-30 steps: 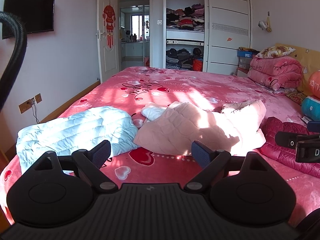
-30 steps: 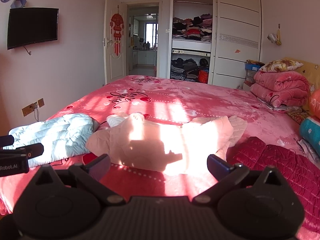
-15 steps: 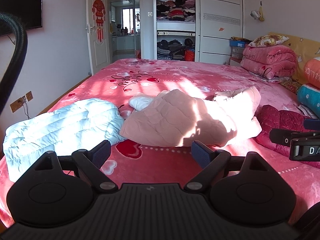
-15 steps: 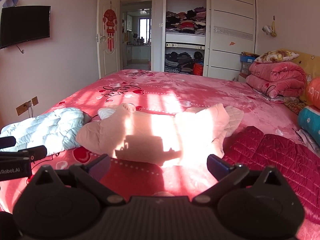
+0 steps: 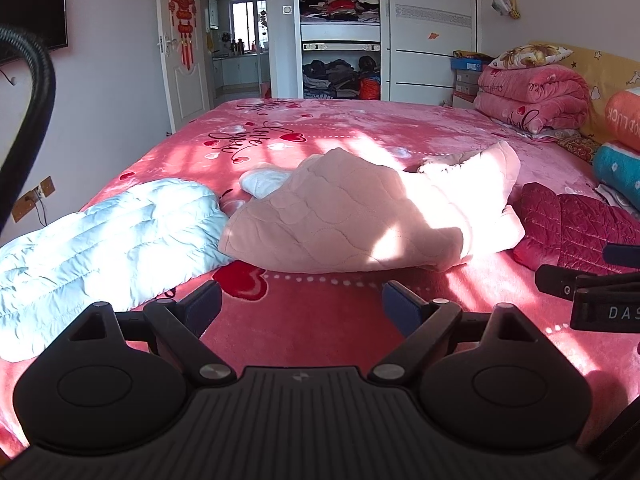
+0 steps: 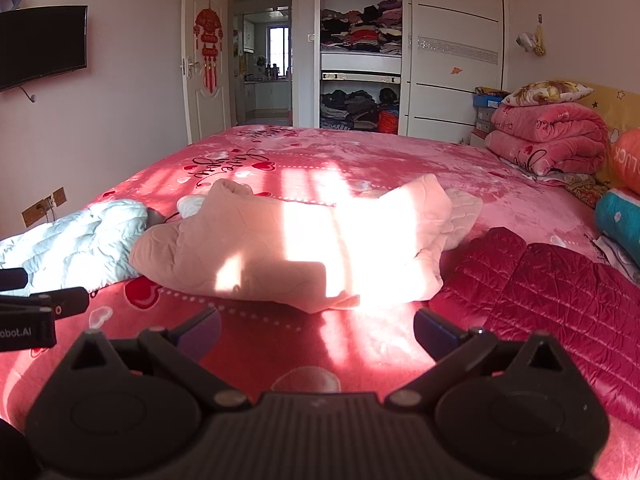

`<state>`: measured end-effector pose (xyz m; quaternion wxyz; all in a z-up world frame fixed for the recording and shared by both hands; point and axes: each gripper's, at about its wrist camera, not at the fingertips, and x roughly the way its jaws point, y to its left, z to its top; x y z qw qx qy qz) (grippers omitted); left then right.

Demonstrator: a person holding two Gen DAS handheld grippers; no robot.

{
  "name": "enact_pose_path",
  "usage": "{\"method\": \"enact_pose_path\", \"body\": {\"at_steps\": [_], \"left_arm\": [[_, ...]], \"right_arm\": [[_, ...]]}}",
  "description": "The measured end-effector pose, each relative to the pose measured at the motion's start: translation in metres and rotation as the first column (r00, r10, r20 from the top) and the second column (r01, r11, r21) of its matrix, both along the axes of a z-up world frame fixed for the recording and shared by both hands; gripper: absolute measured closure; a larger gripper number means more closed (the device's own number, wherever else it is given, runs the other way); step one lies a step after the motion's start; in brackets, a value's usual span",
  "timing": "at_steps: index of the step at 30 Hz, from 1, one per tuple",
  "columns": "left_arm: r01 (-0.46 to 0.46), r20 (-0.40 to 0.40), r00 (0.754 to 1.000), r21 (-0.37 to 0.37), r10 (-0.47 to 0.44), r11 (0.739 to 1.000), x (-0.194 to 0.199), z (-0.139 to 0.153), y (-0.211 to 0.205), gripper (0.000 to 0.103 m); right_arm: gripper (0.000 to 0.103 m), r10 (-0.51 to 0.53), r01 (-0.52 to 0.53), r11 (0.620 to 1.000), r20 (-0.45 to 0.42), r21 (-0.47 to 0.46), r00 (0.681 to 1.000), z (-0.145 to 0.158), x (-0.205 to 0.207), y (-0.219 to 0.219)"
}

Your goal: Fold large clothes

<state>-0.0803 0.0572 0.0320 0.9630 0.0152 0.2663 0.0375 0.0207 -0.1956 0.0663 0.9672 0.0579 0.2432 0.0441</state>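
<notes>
**Pink coat comes nearer, nothing gripped yet**

Pink quilted fabric fills more of both views than it did 1 s ago: the coat (image 5: 360, 216) now lies closer to both grippers, so the person has moved in toward the bed (image 5: 320, 320). The coat sits in the middle of the bed, crumpled, with 1 sleeve bunched at its far right and a sunlit patch across it. A blue jacket (image 5: 108, 236) touches its left edge and a red jacket (image 5: 576, 228) lies just beside its right.

The left gripper (image 5: 302, 300) hovers over bare bedspread short of the coat's near hem, fingers spread wide and empty. The right gripper (image 6: 316, 326) is likewise spread and holds nothing, its tips just short of the hem, with the red jacket near its right finger.

This reads as the approach to a first grasp; no fold has begun. The likely need is for each gripper to take 1 near corner of the hem. The red jacket sits close enough that the right gripper could catch it by mistake
</notes>
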Motion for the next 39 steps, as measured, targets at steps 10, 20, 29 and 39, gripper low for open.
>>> {"method": "enact_pose_path", "body": {"at_steps": [10,20,29,39], "left_arm": [[0.036,0.02,0.999,-0.044,-0.036,0.998,0.017,0.003,-0.003,0.0],[0.057,0.048,0.997,-0.092,-0.053,0.994,0.056,0.01,-0.023,0.0],[0.005,0.094,0.996,-0.061,0.0,0.998,0.129,0.017,-0.06,0.0],[-0.128,0.006,0.992,-0.099,0.129,0.987,0.199,-0.006,-0.067,0.0]], "right_arm": [[0.004,-0.081,0.084,0.996,-0.091,0.033,0.993,-0.055,0.022,-0.035],[0.004,-0.108,0.118,0.991,-0.129,0.069,0.986,-0.082,0.041,-0.059],[0.004,-0.111,0.133,0.982,-0.161,0.134,0.981,-0.091,0.056,-0.08],[0.004,-0.119,0.17,0.955,-0.214,0.243,0.97,-0.099,0.065,-0.104]]}}
